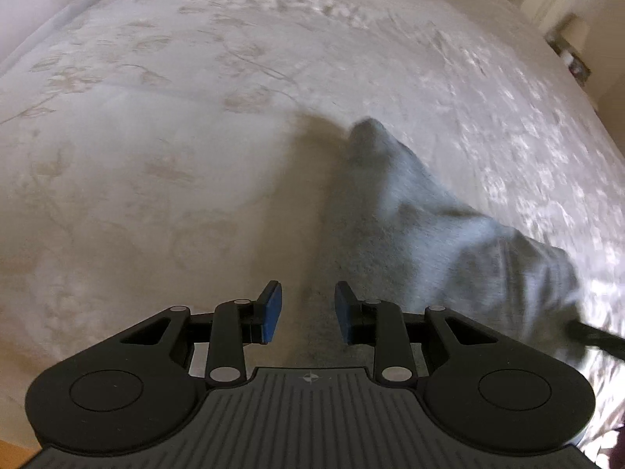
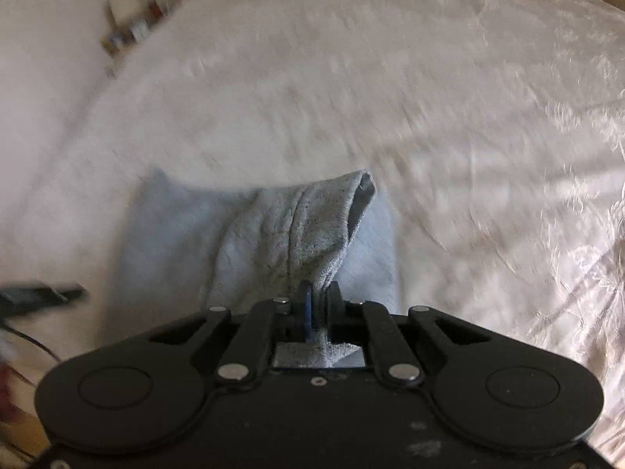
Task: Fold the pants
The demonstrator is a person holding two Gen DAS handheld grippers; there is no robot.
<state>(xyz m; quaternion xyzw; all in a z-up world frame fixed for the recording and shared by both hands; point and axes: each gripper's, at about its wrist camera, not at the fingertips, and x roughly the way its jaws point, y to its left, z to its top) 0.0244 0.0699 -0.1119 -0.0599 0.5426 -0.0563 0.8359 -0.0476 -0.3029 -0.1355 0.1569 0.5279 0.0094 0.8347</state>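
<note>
Light grey pants (image 2: 289, 230) lie on a white embroidered bedspread (image 2: 429, 97). My right gripper (image 2: 318, 301) is shut on a bunched edge of the pants, and the fabric rises from the flat part up into its fingers. In the left wrist view the same pants (image 1: 422, 226) are lifted into a blurred ridge to the right. My left gripper (image 1: 308, 310) hovers above the bedspread (image 1: 156, 136) with its blue pads (image 1: 271, 312) apart and nothing between them. A dark bar of the right gripper (image 1: 597, 338) shows at the right edge.
A headboard and a small lamp (image 1: 574, 39) stand at the far right corner. Small items (image 2: 133, 31) sit on a surface beyond the bed's left side. A dark part of the left gripper (image 2: 39, 295) shows at the left, with cables and wood floor (image 2: 23, 441) below.
</note>
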